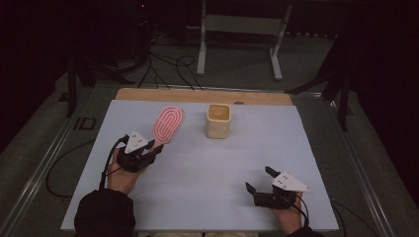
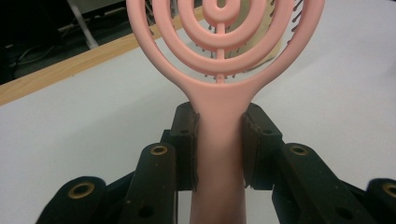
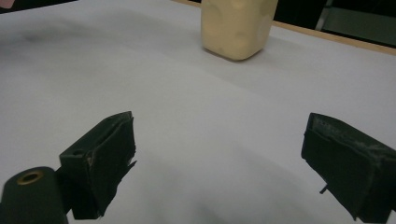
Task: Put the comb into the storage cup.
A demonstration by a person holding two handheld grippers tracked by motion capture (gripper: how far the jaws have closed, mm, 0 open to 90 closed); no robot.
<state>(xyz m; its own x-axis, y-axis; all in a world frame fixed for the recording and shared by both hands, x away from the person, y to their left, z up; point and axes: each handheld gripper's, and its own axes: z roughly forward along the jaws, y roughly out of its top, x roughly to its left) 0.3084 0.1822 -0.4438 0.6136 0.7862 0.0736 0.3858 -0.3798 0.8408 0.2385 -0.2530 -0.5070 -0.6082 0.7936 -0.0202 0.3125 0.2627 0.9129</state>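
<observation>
Cream container (image 1: pixel 218 121) stands upright just above centre of the high view, squarish w/ rounded corners, open top. Inside looks tan/brownish, but can't tell what, if anything, is in it. In the right gripper view the same container (image 3: pixel 238 25) sits at top centre, only its lower body in frame, on the white sheet near the wooden edge.

Pink hairbrush (image 1: pixel 168 124) lies left of the container, well apart from it, head pointing to upper right, oval rings visible on its back. Left gripper (image 1: pixel 150 149) at left-centre of the high view has its jaws clamped on the brush handle; left gripper view confirms: both pads press the pink handle (image 2: pixel 218 140) from each side, ringed head rising to the top of frame, bristles on the far side.

Right gripper (image 1: pixel 258 179) at lower right of the high view, jaws spread wide, nothing between them; right gripper view shows bare sheet betw. the two black pads.

Surface: white sheet (image 1: pixel 207 187) over a table, strip of wood (image 1: pixel 197 95) exposed along the far edge. Room is dark; grey floor beyond, black cables (image 1: pixel 168 69) at upper left, white metal frame legs (image 1: pixel 237 39) at top centre.
</observation>
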